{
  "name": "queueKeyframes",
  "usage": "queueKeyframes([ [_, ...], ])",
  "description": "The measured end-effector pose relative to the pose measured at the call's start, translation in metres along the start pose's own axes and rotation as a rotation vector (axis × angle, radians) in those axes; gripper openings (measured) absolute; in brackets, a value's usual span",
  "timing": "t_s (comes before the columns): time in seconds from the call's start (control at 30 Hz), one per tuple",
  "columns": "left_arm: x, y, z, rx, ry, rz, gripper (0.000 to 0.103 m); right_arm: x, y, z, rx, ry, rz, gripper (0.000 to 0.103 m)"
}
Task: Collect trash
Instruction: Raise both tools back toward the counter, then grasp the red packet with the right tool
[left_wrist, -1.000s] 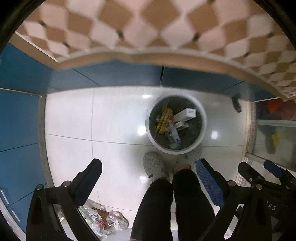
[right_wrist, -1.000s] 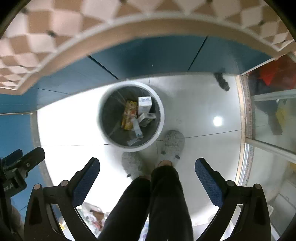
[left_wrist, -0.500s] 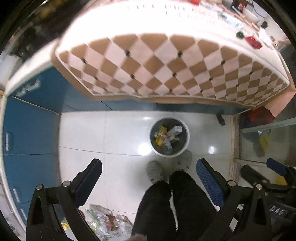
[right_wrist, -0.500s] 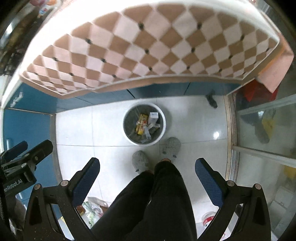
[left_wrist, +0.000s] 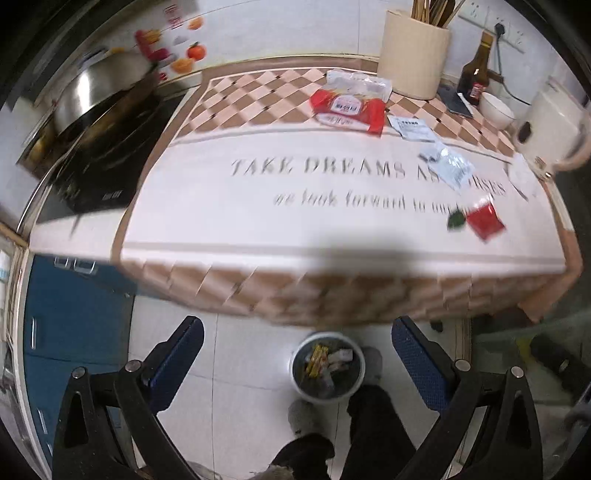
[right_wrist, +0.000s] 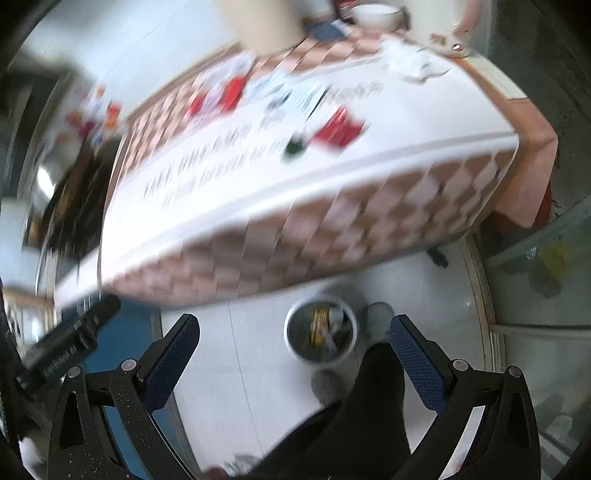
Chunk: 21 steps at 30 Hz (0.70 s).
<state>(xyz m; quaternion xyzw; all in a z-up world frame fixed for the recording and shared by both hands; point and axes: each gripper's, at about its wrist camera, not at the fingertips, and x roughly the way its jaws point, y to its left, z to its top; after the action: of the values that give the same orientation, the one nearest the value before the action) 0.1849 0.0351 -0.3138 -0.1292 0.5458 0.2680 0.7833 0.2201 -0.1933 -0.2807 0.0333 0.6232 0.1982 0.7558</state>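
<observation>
Both views are blurred by motion. A white trash bin (left_wrist: 328, 366) with wrappers inside stands on the floor below the table; it also shows in the right wrist view (right_wrist: 320, 332). On the tablecloth lie a red packet (left_wrist: 484, 218), a small green scrap (left_wrist: 455, 220), a silvery sachet (left_wrist: 451, 166), a white sachet (left_wrist: 413, 127) and a large red-and-white bag (left_wrist: 349, 103). The red packet shows in the right wrist view (right_wrist: 340, 129) too. My left gripper (left_wrist: 295, 365) and right gripper (right_wrist: 293, 362) are open, empty and raised in front of the table.
A cream utensil holder (left_wrist: 413, 55), a dark bottle (left_wrist: 478, 70), a white bowl (left_wrist: 496, 107) and a white kettle (left_wrist: 550, 129) stand at the table's back right. A hob with a steel wok (left_wrist: 99, 85) is at the left. The person's legs (left_wrist: 373, 428) stand by the bin.
Both grippers have risen and tilted up from above the bin on the floor. The tabletop with its litter has come into view. Both stay open and empty.
</observation>
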Motion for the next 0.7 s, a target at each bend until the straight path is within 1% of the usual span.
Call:
queueKeyframes([
  [0.03, 0.005, -0.003, 0.008, -0.002, 0.006, 0.015, 0.103, 0.004, -0.008, 0.018, 0.020, -0.013, 0.002, 0.103],
  [0.1, 0.031, -0.020, 0.033, -0.013, 0.031, 0.061, 0.103, 0.022, -0.024, 0.061, 0.058, -0.024, 0.006, 0.095],
  [0.13, 0.038, -0.025, 0.040, -0.017, 0.043, 0.078, 0.103, 0.037, -0.032, 0.087, 0.080, -0.017, 0.012, 0.084],
  [0.17, 0.050, -0.032, 0.050, -0.020, 0.063, 0.101, 0.103, 0.049, -0.038, 0.104, 0.091, -0.012, 0.018, 0.077],
  [0.2, 0.059, -0.037, 0.058, -0.021, 0.079, 0.120, 0.103, 0.063, -0.042, 0.124, 0.093, -0.007, 0.013, 0.075],
  [0.23, 0.071, -0.043, 0.066, -0.019, 0.096, 0.144, 0.103, 0.076, -0.045, 0.139, 0.091, -0.002, 0.010, 0.073],
  [0.27, 0.079, -0.048, 0.072, -0.017, 0.109, 0.156, 0.103, 0.094, -0.048, 0.157, 0.089, 0.009, 0.015, 0.070],
  [0.3, 0.086, -0.052, 0.077, -0.016, 0.124, 0.163, 0.103, 0.106, -0.049, 0.168, 0.082, 0.021, 0.016, 0.068],
  [0.37, 0.096, -0.062, 0.085, -0.010, 0.150, 0.160, 0.103, 0.137, -0.046, 0.186, 0.036, 0.078, 0.008, 0.055],
  [0.4, 0.099, -0.071, 0.089, 0.000, 0.151, 0.127, 0.103, 0.140, -0.043, 0.190, 0.006, 0.053, 0.003, 0.048],
  [0.43, 0.099, -0.077, 0.092, 0.006, 0.151, 0.109, 0.103, 0.142, -0.034, 0.196, -0.068, 0.047, -0.015, 0.019],
  [0.47, 0.099, -0.086, 0.094, 0.015, 0.152, 0.083, 0.103, 0.146, -0.032, 0.197, -0.100, 0.071, -0.016, 0.016],
  [0.5, 0.098, -0.095, 0.096, 0.028, 0.154, 0.037, 0.103, 0.147, -0.034, 0.197, -0.096, 0.071, -0.005, 0.014],
  [0.53, 0.099, -0.107, 0.097, 0.042, 0.160, -0.020, 0.103, 0.146, -0.040, 0.198, -0.090, 0.068, 0.001, 0.012],
  [0.63, 0.106, -0.136, 0.099, 0.077, 0.201, -0.125, 0.102, 0.133, -0.070, 0.205, -0.052, 0.043, -0.010, 0.011],
  [0.7, 0.116, -0.152, 0.097, 0.099, 0.235, -0.142, 0.089, 0.124, -0.096, 0.211, -0.012, 0.036, -0.014, 0.011],
])
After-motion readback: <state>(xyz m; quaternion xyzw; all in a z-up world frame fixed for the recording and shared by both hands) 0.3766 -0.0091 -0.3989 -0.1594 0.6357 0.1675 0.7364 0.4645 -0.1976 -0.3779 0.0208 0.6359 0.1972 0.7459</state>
